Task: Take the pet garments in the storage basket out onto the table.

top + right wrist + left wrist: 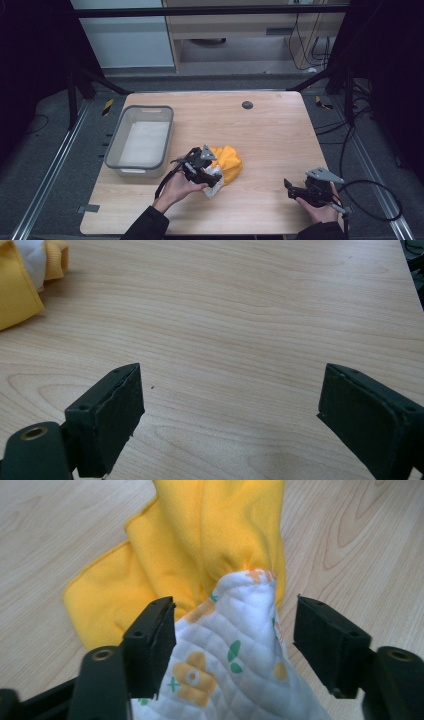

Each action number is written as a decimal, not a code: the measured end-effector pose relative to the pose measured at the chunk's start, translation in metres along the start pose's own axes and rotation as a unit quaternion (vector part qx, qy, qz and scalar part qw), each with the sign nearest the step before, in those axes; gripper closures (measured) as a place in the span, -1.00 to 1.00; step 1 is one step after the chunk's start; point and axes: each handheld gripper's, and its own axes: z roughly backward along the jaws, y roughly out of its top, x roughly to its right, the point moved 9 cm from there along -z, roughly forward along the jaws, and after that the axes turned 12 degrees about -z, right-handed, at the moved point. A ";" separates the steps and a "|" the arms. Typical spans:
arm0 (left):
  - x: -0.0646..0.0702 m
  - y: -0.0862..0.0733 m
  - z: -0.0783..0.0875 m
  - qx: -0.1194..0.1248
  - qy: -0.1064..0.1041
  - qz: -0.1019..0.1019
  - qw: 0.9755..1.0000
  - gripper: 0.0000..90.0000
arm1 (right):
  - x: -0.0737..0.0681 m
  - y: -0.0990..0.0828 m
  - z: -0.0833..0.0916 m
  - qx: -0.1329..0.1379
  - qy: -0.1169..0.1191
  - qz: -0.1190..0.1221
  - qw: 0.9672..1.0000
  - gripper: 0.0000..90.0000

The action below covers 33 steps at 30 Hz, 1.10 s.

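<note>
No labels or writing to read on anything here. My left gripper (232,645) has its jaws spread, with the yellow cloth (200,545) and its white flower-print quilted lining between them, bunched up mid-table (270,145) right of the grey bin (142,140). My right gripper (230,425) sits released over bare wood, well apart.

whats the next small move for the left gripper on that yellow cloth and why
Probably lift the left gripper back off the yellow cloth. Its jaws stand open around the quilted white lining, the right one well clear, and the bundle rests on the table, so it looks let go.
</note>
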 end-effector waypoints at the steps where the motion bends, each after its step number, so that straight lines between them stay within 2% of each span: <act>1: 0.000 0.000 0.002 0.008 0.002 0.001 1.000 -0.35 | 0.000 0.000 0.000 0.000 0.000 -0.001 1.000 -0.76; 5: -0.001 0.002 0.007 0.030 0.006 0.006 1.000 -0.45 | 0.000 0.000 0.000 0.001 0.001 -0.001 1.000 -0.76; 14: -0.004 -0.001 0.029 0.077 0.023 0.018 0.997 -0.48 | 0.001 0.000 0.001 0.004 0.001 -0.001 1.000 -0.78; 25: -0.011 -0.022 0.055 0.101 0.045 0.037 0.993 -0.49 | 0.003 -0.002 0.001 0.002 -0.001 0.001 1.000 -0.79; 33: -0.012 -0.051 0.068 0.105 0.060 0.057 0.991 -0.48 | 0.004 -0.004 0.001 -0.002 -0.001 0.001 1.000 -0.80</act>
